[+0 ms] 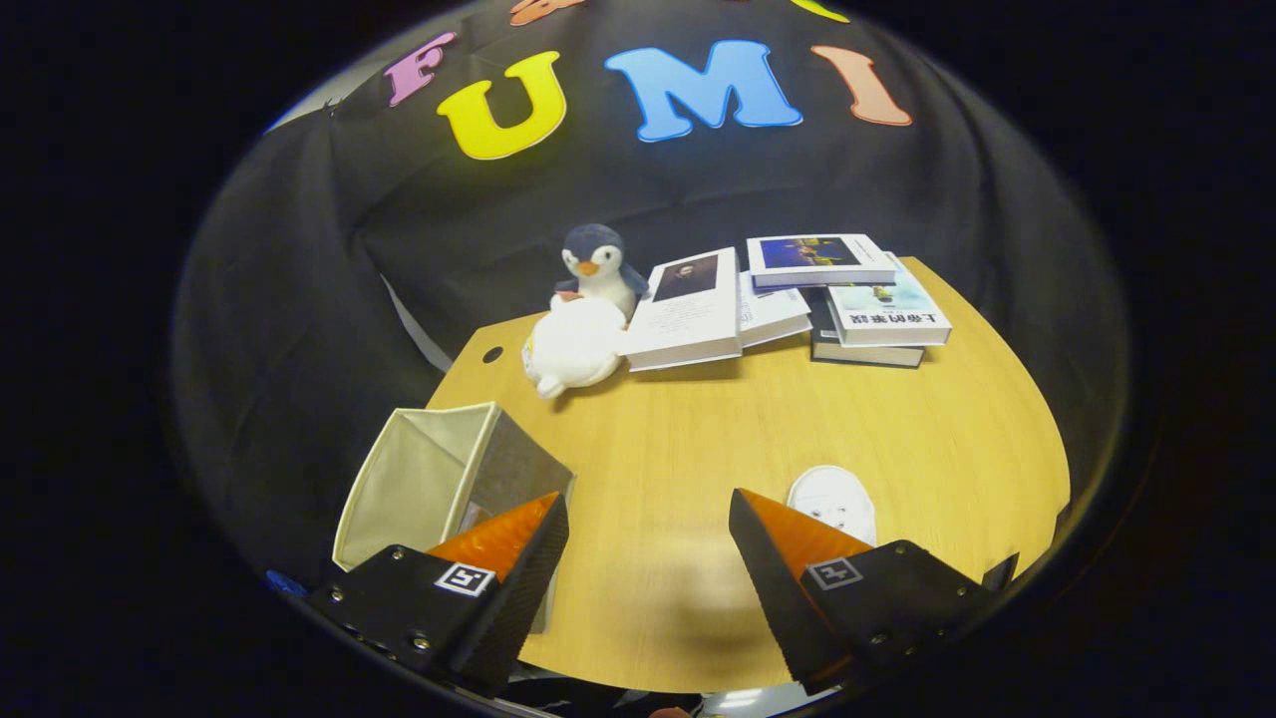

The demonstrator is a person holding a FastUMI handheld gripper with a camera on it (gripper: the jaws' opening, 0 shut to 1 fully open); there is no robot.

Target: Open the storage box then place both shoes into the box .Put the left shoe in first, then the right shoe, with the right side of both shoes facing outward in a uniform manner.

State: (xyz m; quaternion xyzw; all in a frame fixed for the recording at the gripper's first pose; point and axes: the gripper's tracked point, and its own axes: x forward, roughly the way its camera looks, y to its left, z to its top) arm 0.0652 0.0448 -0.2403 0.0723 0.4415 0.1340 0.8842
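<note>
A grey fabric storage box with a pale lining stands open-topped on the wooden table, just behind my left finger. A white shoe lies toe-forward on the table, partly hidden behind my right finger. My gripper hovers above the table's near edge, open, with bare tabletop between its fingers.
At the far side of the table lie several books in a loose spread and stack. A penguin plush sits behind a white plush toy at the far left. A small round hole marks the table's far left corner.
</note>
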